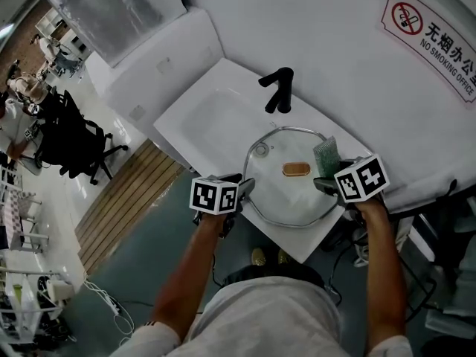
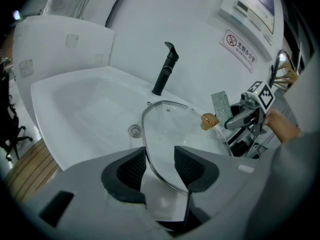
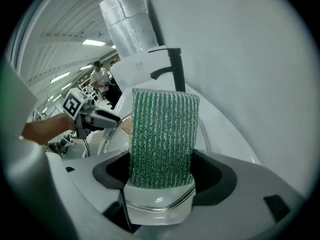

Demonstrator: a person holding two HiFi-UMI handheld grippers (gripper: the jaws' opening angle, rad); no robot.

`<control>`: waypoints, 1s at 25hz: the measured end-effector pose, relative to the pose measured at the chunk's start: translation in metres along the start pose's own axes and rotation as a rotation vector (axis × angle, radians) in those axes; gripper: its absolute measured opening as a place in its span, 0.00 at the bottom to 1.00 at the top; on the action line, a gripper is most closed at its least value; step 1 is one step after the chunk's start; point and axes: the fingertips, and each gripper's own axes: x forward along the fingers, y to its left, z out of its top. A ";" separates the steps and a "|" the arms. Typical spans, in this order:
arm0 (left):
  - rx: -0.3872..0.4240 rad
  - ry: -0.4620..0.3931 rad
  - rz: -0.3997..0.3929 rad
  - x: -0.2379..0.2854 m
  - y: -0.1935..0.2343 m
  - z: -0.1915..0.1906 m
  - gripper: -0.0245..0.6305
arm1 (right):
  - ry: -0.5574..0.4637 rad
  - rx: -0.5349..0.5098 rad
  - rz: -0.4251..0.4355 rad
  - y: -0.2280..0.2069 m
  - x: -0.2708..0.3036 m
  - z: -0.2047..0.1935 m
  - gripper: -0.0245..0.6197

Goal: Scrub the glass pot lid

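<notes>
The glass pot lid (image 1: 286, 192) with a metal rim and an amber knob (image 1: 296, 169) lies tilted over the right part of the white sink (image 1: 212, 121). My left gripper (image 1: 242, 190) is at the lid's near-left rim. In the left gripper view that rim (image 2: 157, 166) runs between the jaws, which are shut on it. To the lid's right, my right gripper (image 1: 327, 178) is shut on a green scrub pad (image 1: 326, 155). The pad (image 3: 162, 134) stands upright between the right jaws and hides most of the lid there. It is close to the lid's right edge; I cannot tell whether it touches.
A black faucet (image 1: 279, 89) stands behind the lid against the white wall. The sink drain (image 2: 134, 130) is left of the lid. A no-smoking sign (image 1: 435, 36) hangs at upper right. Left of the sink are a wooden floor panel (image 1: 126, 199) and an office chair (image 1: 74, 143).
</notes>
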 end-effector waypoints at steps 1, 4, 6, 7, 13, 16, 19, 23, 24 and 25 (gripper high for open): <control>0.000 -0.001 -0.001 0.000 0.000 0.000 0.33 | 0.001 -0.041 -0.021 0.006 -0.003 0.003 0.58; -0.001 -0.002 -0.005 0.000 0.000 0.000 0.33 | 0.011 -0.167 -0.084 0.027 -0.010 0.014 0.58; 0.000 -0.001 -0.008 0.000 0.000 0.000 0.33 | 0.022 -0.245 -0.126 0.040 -0.013 0.020 0.58; 0.000 -0.001 -0.009 0.000 0.000 0.000 0.33 | 0.028 -0.282 -0.144 0.048 -0.014 0.023 0.58; 0.002 -0.006 -0.014 0.000 0.000 0.000 0.33 | 0.099 -0.493 -0.178 0.097 0.000 0.028 0.58; 0.003 -0.007 -0.020 0.000 0.000 0.000 0.33 | 0.156 -0.581 -0.216 0.112 0.012 0.022 0.58; 0.001 -0.007 -0.025 0.000 0.000 -0.001 0.33 | 0.201 -0.640 -0.246 0.123 0.024 0.014 0.58; 0.002 -0.012 -0.030 0.000 0.001 -0.001 0.33 | 0.237 -0.661 -0.272 0.127 0.040 0.002 0.58; 0.003 -0.012 -0.029 0.000 0.000 -0.001 0.33 | 0.239 -0.661 -0.274 0.127 0.043 -0.001 0.58; 0.004 -0.013 -0.029 0.001 0.000 -0.001 0.33 | 0.237 -0.658 -0.274 0.127 0.045 -0.003 0.58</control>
